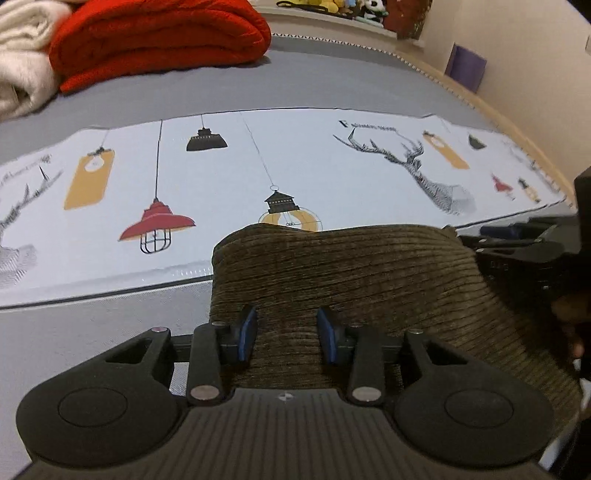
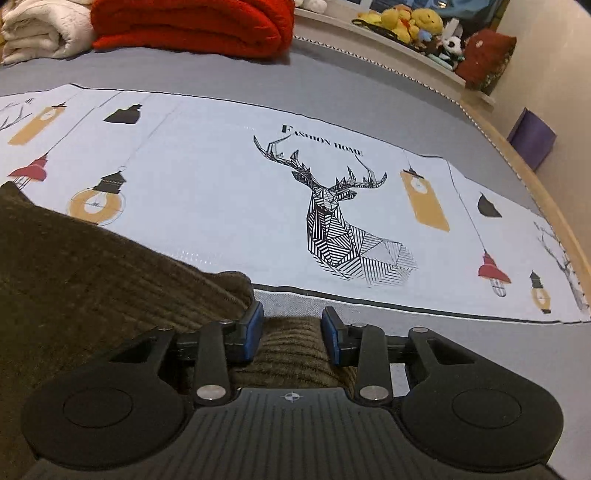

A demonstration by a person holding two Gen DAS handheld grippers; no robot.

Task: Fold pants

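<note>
- Left wrist view: the left tool (image 1: 287, 330) has its two blue pads (image 1: 247, 332) spread apart, and it grips nothing.
- The brown ribbed pants (image 1: 362, 280) lie under and between those pads, in a thick bundle.
- The pants rest on the near part of a grey bed (image 1: 314, 81), and their far edge lies over a white mat (image 1: 295, 162) with lamps and deer drawn on it.
- The top of the pants covers the bottom of a yellow lamp picture (image 1: 286, 212).
- The right tool (image 1: 524, 240) shows at the right edge, just beside the pants. This view does not show how its fingers stand.
- A red blanket (image 1: 159, 40) sits folded at the far side of the bed, with a cream blanket (image 1: 22, 55) touching it on the left.
- Right wrist view: the right tool (image 2: 291, 332) also has its blue pads (image 2: 253, 332) spread apart, gripping nothing.
- A bit of the pants (image 2: 110, 273) lies between the pads, and the big part spreads out to the left.
- The left pad touches a fold of the pants.
- The mat (image 2: 221, 177) stretches across the bed (image 2: 351, 85) past the pants, with a black deer head (image 2: 332, 218) near its middle.
- The red blanket (image 2: 192, 26) and cream blanket (image 2: 40, 33) sit far back on the left.
- Soft toys (image 2: 413, 18) line a ledge behind the bed.
</note>
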